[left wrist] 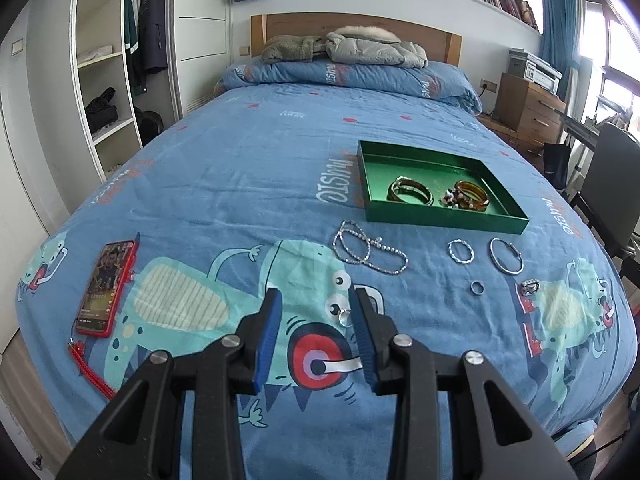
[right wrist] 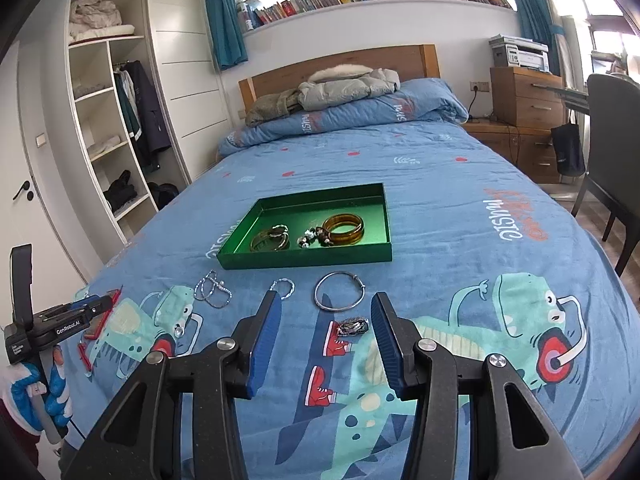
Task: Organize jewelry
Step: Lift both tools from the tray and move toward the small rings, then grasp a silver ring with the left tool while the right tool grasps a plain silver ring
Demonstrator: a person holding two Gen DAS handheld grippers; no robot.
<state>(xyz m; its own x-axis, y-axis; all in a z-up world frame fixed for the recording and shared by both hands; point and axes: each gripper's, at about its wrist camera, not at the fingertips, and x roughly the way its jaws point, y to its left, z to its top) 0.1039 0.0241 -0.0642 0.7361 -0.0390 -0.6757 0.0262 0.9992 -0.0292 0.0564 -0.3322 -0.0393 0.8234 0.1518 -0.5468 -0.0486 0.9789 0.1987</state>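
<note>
A green tray [left wrist: 440, 216] [right wrist: 304, 260] lies on the blue bedspread and holds amber bangles [left wrist: 472, 195] [right wrist: 343, 229], a second bangle pair [left wrist: 410, 195] and a small beaded piece [left wrist: 449, 199]. Loose on the bed in front of it lie a bead necklace [left wrist: 370, 251] [right wrist: 212, 290], a twisted silver bangle [left wrist: 461, 252] [right wrist: 283, 288], a plain silver hoop [left wrist: 507, 261] [right wrist: 339, 291], a small grey ring [left wrist: 477, 287], a chunky silver ring [left wrist: 530, 287] [right wrist: 352, 326] and a small silver ring [left wrist: 345, 316] [right wrist: 178, 330]. My left gripper [left wrist: 316, 300] is open, the small silver ring beside its right finger. My right gripper [right wrist: 326, 308] is open above the chunky ring.
A red-cased phone [left wrist: 105, 288] with a red strap lies at the bed's left side. A folded duvet and coats [left wrist: 360, 50] lie at the headboard. A chair [right wrist: 612, 128] and wooden drawers [right wrist: 528, 96] stand to the right, an open wardrobe [left wrist: 108, 72] to the left.
</note>
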